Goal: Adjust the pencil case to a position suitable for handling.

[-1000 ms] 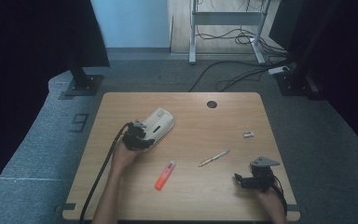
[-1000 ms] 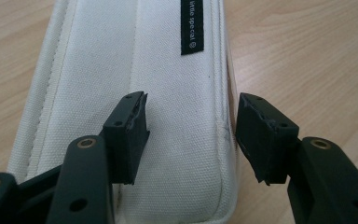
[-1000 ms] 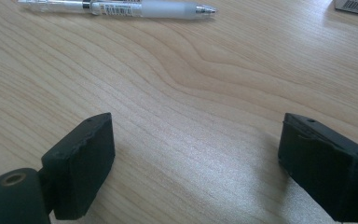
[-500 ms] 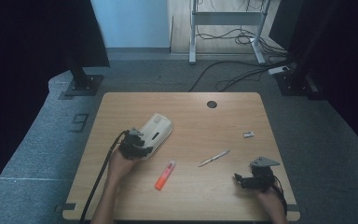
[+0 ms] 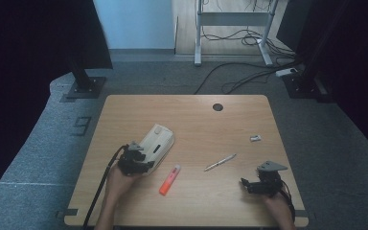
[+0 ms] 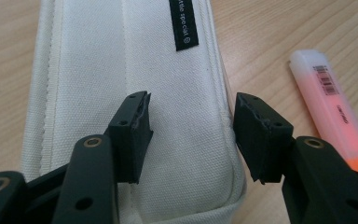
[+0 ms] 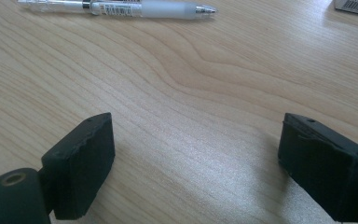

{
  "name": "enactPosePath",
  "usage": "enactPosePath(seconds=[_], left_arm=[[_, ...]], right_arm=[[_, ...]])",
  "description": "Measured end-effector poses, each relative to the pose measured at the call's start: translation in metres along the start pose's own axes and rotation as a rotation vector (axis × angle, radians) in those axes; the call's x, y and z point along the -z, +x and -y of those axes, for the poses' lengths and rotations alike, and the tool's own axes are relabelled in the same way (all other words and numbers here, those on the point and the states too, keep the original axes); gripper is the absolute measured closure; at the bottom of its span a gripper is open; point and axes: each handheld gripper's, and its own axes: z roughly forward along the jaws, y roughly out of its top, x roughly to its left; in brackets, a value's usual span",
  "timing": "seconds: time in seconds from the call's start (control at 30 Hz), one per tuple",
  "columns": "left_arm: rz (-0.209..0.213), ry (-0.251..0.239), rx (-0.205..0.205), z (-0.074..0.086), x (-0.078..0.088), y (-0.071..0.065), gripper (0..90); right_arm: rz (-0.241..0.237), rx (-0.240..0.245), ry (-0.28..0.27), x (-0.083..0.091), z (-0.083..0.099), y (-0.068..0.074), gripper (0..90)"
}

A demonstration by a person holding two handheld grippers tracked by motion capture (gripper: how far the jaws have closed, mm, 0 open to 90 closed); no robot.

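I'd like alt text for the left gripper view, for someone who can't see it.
The left gripper hangs open over the near end of a white fabric pencil case lying on a wooden table. An orange highlighter lies beside the case.

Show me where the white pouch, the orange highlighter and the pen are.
white pouch (image 6: 121, 70), left gripper view, its fabric top.
orange highlighter (image 5: 169, 174), high view, its body.
pen (image 7: 121, 8), right gripper view, its labelled barrel.

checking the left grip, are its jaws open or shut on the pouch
Open: the left gripper has a clear gap between its jaws, over the white pouch, not clamping it.
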Motion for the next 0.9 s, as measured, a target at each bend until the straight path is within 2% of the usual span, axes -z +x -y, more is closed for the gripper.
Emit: enactPosePath(seconds=[0.1,0.17,0.33,0.4,0.73,0.9], left_arm=[[-0.010,-0.009,0.006,0.003,0.001,-0.002,46.7],[-0.022,-0.016,-0.003,0.005,0.001,-0.004,46.5],[-0.086,-0.020,-0.048,0.007,-0.002,-0.014,46.2],[-0.090,-0.020,-0.051,0.007,-0.003,-0.014,46.6],[-0.144,-0.029,-0.048,0.008,-0.002,-0.017,59.0],[-0.150,-0.046,-0.043,0.007,0.002,-0.017,66.3]], right_arm=[[0.000,0.000,0.000,0.000,0.000,0.000,10.4],[0.000,0.000,0.000,0.000,0.000,0.000,10.4],[0.001,0.000,0.000,0.000,0.000,0.000,10.5],[0.001,0.000,-0.001,0.000,0.000,0.000,10.5],[0.000,0.000,-0.001,0.000,0.000,0.000,10.5],[0.000,-0.001,-0.001,0.000,0.000,0.000,10.5]])
